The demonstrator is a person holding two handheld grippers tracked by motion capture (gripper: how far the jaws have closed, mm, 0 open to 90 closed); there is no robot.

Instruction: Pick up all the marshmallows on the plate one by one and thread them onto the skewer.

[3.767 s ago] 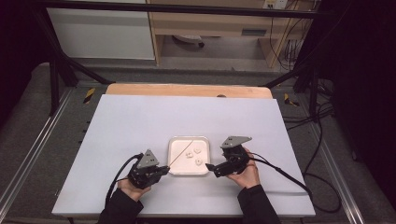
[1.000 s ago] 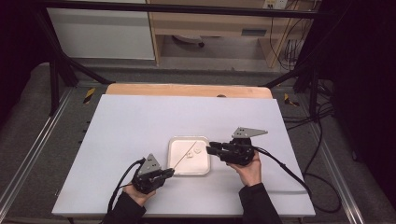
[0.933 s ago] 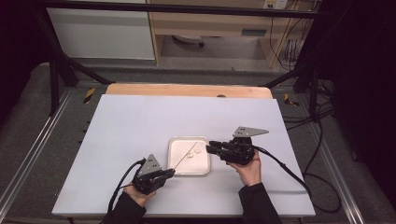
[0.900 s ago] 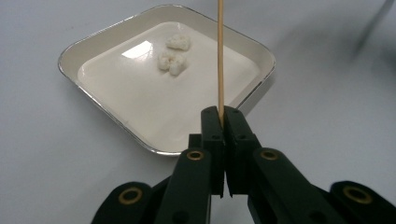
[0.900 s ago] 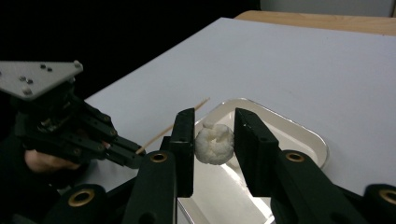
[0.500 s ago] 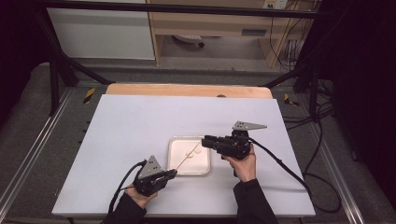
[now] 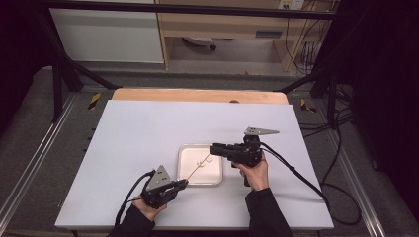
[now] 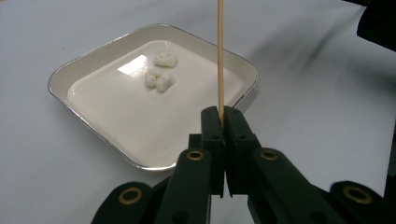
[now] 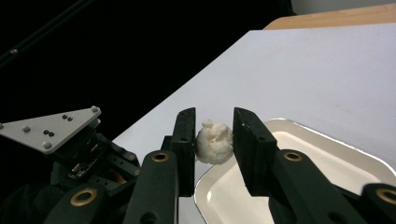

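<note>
**Skewer and white lump held over the tray**

Table [image 7: 148, 128] came first: a wide white sheet with a strip of bare wood along its far edge, and you worked at its near half. Your shallow white tray [image 7: 184, 170] sat near the middle of that half, rounded at the corners, resting flat on the sheet. Your two hands flanked it, the left at the near left corner and the right just past its right side.

Your left gripper [image 7: 182, 184] had its jaws pressed fully together on the near end of a thin wooden skewer [image 7: 195, 169]. In the left gripper view the skewer [image 8: 220, 60] rose straight out from between the pads and ran on across the tray [image 8: 84, 119]. In the high view it slanted over the tray towards your other hand.

Your right gripper [image 9: 213, 140] stood part closed, and its pads pinched a small white lumpy piece [image 9: 214, 143] from both sides, held above the tray's near corner. In the high view that right gripper [image 7: 213, 149] lay level above the tray's right edge.

Two more white pieces [image 8: 159, 70] lay on the tray floor, close together towards its far side.
</note>
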